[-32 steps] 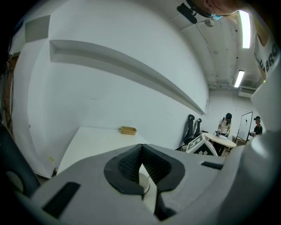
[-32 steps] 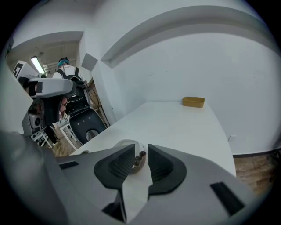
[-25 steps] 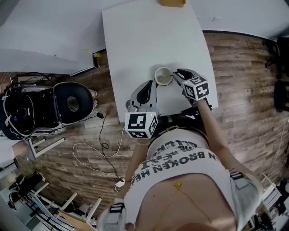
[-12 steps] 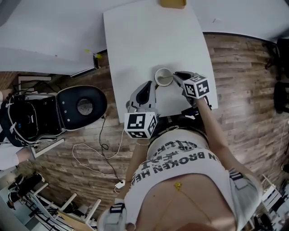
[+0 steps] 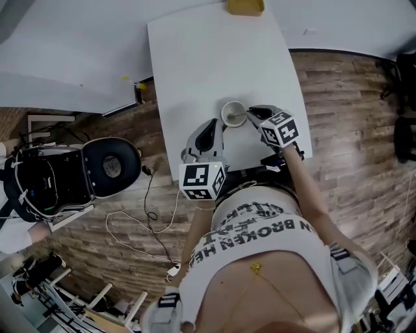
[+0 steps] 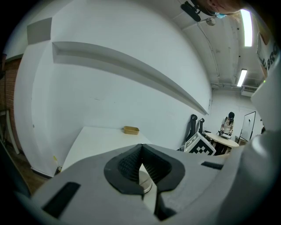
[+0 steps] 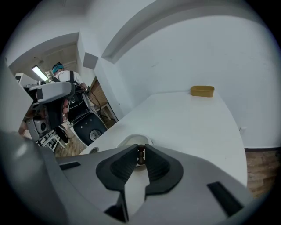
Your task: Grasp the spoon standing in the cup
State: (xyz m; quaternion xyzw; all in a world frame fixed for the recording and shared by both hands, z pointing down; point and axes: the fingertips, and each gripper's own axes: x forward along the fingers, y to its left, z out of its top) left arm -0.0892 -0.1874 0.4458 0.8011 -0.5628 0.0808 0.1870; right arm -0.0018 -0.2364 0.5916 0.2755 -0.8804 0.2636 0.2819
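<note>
A white cup stands near the front of the white table. My right gripper is at the cup's right rim. In the right gripper view its jaws are closing, and the brown beaded handle of the spoon stands pinched between the pads above the cup. My left gripper rests lower left of the cup, shut and empty. In the left gripper view a bit of the cup shows below the closed tips.
A small yellow box sits at the table's far edge, also seen as the yellow box in the right gripper view. Left of the table, a black round-seated chair and loose cables lie on the wood floor.
My right gripper has edged slightly toward the cup. The black round seat on the left has shifted about. My left gripper has stayed put.
</note>
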